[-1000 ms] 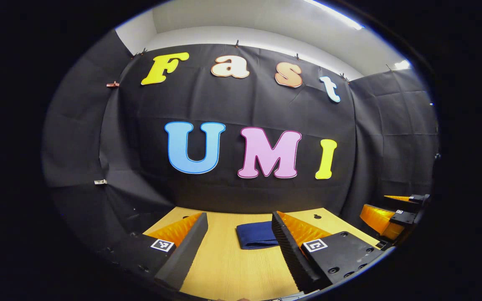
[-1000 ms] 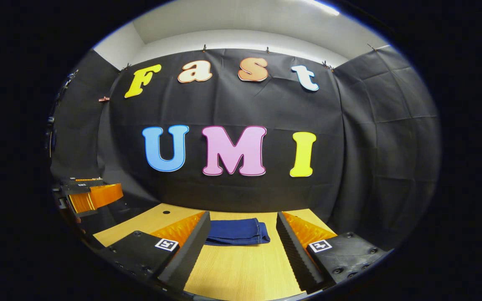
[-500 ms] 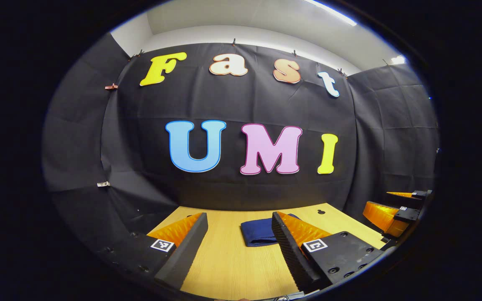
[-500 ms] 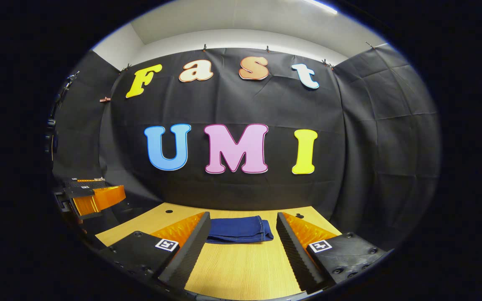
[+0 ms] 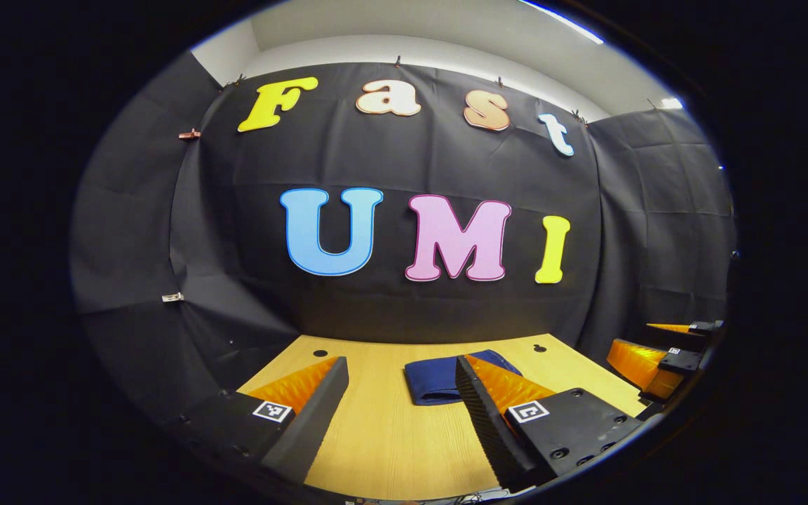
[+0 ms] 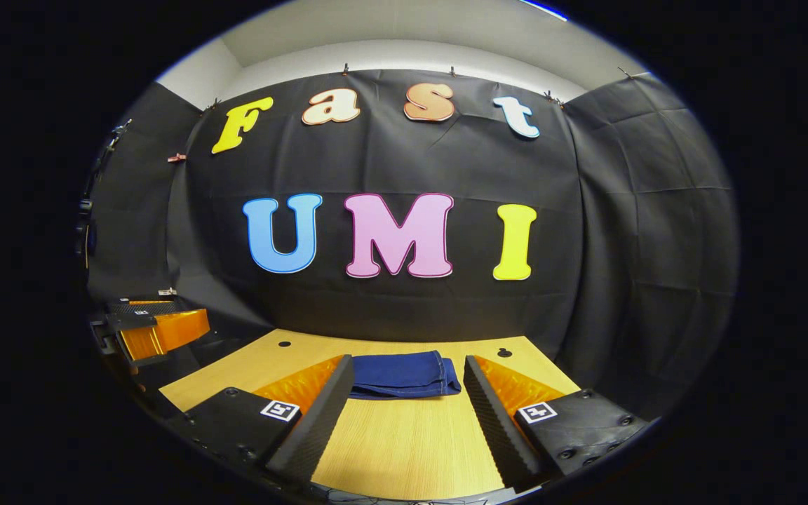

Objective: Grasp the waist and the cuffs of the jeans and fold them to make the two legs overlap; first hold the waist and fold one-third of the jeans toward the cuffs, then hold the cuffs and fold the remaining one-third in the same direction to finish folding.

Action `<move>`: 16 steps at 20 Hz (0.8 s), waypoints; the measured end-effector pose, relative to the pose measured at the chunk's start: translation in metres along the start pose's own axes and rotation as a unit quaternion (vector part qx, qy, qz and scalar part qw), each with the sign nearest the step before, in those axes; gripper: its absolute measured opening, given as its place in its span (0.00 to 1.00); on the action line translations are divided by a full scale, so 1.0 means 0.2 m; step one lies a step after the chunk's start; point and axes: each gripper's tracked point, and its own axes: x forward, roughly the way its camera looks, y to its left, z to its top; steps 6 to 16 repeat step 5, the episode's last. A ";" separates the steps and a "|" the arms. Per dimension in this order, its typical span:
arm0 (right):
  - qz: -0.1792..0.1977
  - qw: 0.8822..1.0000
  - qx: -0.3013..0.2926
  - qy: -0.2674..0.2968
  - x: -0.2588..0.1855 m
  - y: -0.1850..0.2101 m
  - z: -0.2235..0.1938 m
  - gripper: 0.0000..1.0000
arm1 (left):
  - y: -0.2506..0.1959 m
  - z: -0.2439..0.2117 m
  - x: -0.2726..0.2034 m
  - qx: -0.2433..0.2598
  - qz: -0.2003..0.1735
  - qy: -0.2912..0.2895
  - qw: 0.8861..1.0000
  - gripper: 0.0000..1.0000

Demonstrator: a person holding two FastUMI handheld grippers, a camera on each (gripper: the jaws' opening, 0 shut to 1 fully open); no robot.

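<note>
The booth's black cloth wall [image 5: 404,301] stands behind a light wooden worktop [image 5: 390,442], which has small round holes near its far edge. On the worktop, toward the back, lie the jeans [image 6: 404,374], dark blue and folded into a flat, compact rectangle with several layers stacked; a stitched seam runs along the right end in the right gripper view. In the left gripper view the jeans [image 5: 431,379] sit just right of centre, their right part hidden behind that gripper's right finger.

The left hand-held gripper [image 5: 397,403] hangs above the near part of the worktop with its fingers spread wide and nothing between them, well short of the jeans. The right hand-held gripper [image 6: 407,400] is likewise spread apart and empty, with the jeans lying beyond the gap between its fingers, apart from both.

Each gripper also appears at the edge of the other's view: the right one [image 5: 656,358] at the far right of the left gripper view, the left one [image 6: 155,330] at the far left of the right gripper view, both off to the sides of the worktop.
</note>
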 end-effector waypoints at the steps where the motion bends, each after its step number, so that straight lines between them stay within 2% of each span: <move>1: -0.001 1.000 -0.001 0.000 0.00 0.00 0.00 0.96 | 0.00 0.00 0.00 0.001 -0.001 -0.001 1.000 0.96; 5: -0.002 1.000 -0.004 0.001 0.00 0.01 -0.01 0.96 | -0.02 0.00 0.02 0.005 -0.012 -0.004 1.000 0.96; 16: -0.002 1.000 -0.004 0.001 0.00 0.01 -0.01 0.96 | -0.02 0.00 0.02 0.005 -0.012 -0.004 1.000 0.96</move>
